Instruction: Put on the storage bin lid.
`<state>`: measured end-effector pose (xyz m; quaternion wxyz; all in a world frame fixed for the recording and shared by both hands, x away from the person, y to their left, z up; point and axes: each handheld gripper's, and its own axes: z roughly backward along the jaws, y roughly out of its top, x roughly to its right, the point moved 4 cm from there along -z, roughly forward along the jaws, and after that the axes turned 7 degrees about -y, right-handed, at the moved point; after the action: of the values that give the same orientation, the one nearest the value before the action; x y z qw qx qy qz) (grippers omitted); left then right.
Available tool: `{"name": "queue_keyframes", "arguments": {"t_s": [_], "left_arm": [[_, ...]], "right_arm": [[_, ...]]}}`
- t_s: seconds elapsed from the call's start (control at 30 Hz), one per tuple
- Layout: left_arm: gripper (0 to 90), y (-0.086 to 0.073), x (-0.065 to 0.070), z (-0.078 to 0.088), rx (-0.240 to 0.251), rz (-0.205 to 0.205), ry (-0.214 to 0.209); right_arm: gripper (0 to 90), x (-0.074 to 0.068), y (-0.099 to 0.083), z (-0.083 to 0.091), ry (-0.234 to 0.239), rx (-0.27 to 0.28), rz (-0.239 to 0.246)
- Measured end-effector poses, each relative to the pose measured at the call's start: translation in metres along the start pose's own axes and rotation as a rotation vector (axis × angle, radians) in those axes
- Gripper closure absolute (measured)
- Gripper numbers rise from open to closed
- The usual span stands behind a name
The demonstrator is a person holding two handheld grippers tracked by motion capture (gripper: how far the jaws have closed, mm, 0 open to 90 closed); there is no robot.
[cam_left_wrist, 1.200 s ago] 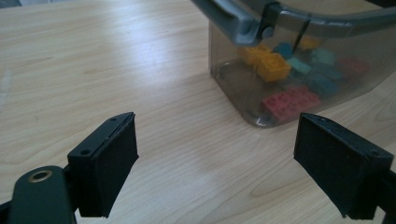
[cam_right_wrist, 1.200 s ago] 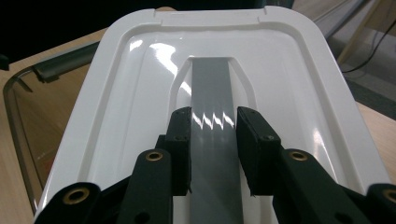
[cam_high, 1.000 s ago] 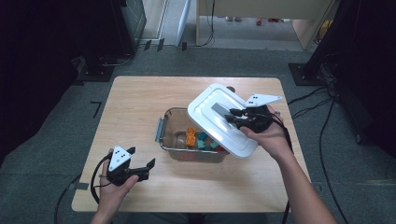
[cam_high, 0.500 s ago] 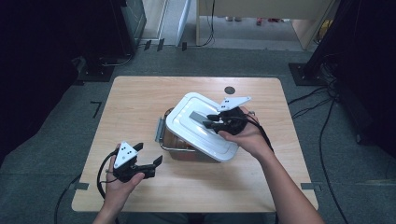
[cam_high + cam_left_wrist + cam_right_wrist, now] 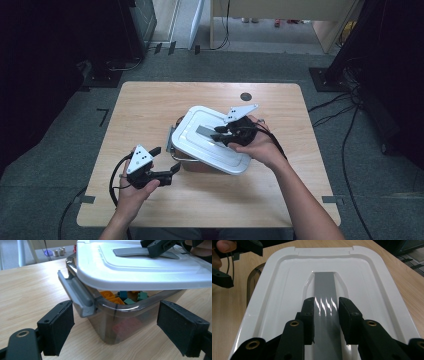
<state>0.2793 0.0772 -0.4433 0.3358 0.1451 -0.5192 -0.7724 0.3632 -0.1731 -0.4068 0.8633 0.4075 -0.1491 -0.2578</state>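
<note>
A smoky clear box point(image 5: 196, 167) stands mid-table with several coloured bricks point(image 5: 125, 297) inside. A white lid point(image 5: 200, 142) lies askew over it, and its near edge stands off the box's rim point(image 5: 117, 305). My right gripper point(image 5: 220, 134) is shut on the lid's grey handle point(image 5: 324, 285), one pad on each side of the strip point(image 5: 326, 315). My left gripper point(image 5: 167, 159) is open beside the box's near-left corner. Its jaws point(image 5: 120, 330) stand wide on either side of that corner without touching it. A grey latch point(image 5: 77, 297) hangs from the rim there.
The wooden table point(image 5: 150, 105) has a small dark hole point(image 5: 245, 96) near its far edge. Cables point(image 5: 117, 180) trail from both grippers. Dark equipment and cables point(image 5: 350, 75) stand on the floor around the table.
The right gripper has carried the lid left and down, from tilted beside the box to lying over it. The left gripper has moved a little right toward the box's corner.
</note>
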Motion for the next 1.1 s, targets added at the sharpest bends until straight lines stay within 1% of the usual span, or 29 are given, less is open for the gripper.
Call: {"name": "queue_keyframes", "arguments": {"t_s": [0.2, 0.27, 0.3, 0.33, 0.4, 0.43, 0.53, 0.57, 0.67, 0.73, 0.83, 0.87, 0.93, 1.0, 1.1], "left_arm": [[14.2, 0.003, 0.0, -0.005, -0.002, -0.004, -0.01], [14.2, 0.004, 0.0, -0.006, -0.003, -0.003, -0.022], [14.2, 0.005, -0.001, -0.007, -0.002, -0.004, -0.026], [14.2, 0.006, -0.001, -0.007, -0.002, -0.007, -0.025], [14.2, 0.008, -0.003, -0.009, -0.003, -0.01, -0.022], [14.2, 0.009, -0.004, -0.009, -0.002, -0.011, -0.022], [14.2, 0.014, -0.007, -0.01, 0.001, -0.013, -0.021], [14.2, 0.015, -0.009, -0.01, 0.0, -0.014, -0.023], [14.1, 0.017, -0.012, -0.012, 0.003, -0.018, -0.027], [14.2, 0.019, -0.013, -0.014, 0.002, -0.029, -0.031], [14.2, 0.021, -0.015, -0.015, 0.007, -0.039, -0.039], [14.1, 0.022, -0.015, -0.015, 0.007, -0.04, -0.045], [14.2, 0.023, -0.016, -0.017, 0.004, -0.043, -0.051], [14.1, 0.023, -0.017, -0.019, 0.005, -0.034, -0.061], [14.1, 0.023, -0.018, -0.021, 0.007, -0.023, -0.072]], "right_arm": [[68.3, -0.004, 0.003, -0.003, 0.031, -0.004, 0.024], [68.2, -0.005, 0.003, -0.004, 0.049, -0.003, 0.024], [67.8, -0.005, 0.004, -0.004, 0.049, 0.002, 0.021], [64.4, -0.005, 0.004, -0.003, 0.045, 0.013, 0.015], [53.9, -0.003, 0.006, 0.002, 0.032, 0.041, -0.018], [51.8, -0.002, 0.007, 0.005, 0.017, 0.056, -0.027], [53.2, 0.003, 0.006, 0.018, -0.018, 0.08, -0.054], [55.5, 0.005, 0.004, 0.023, -0.038, 0.087, -0.061], [65.8, 0.014, -0.007, 0.04, -0.101, 0.112, -0.122], [71.8, 0.021, -0.018, 0.051, -0.166, 0.127, -0.147], [77.1, 0.03, -0.036, 0.067, -0.223, 0.155, -0.22], [77.4, 0.031, -0.042, 0.071, -0.241, 0.156, -0.236], [76.8, 0.032, -0.054, 0.077, -0.254, 0.154, -0.266], [75.0, 0.031, -0.065, 0.08, -0.279, 0.146, -0.282], [72.9, 0.03, -0.079, 0.084, -0.318, 0.154, -0.311]]}}
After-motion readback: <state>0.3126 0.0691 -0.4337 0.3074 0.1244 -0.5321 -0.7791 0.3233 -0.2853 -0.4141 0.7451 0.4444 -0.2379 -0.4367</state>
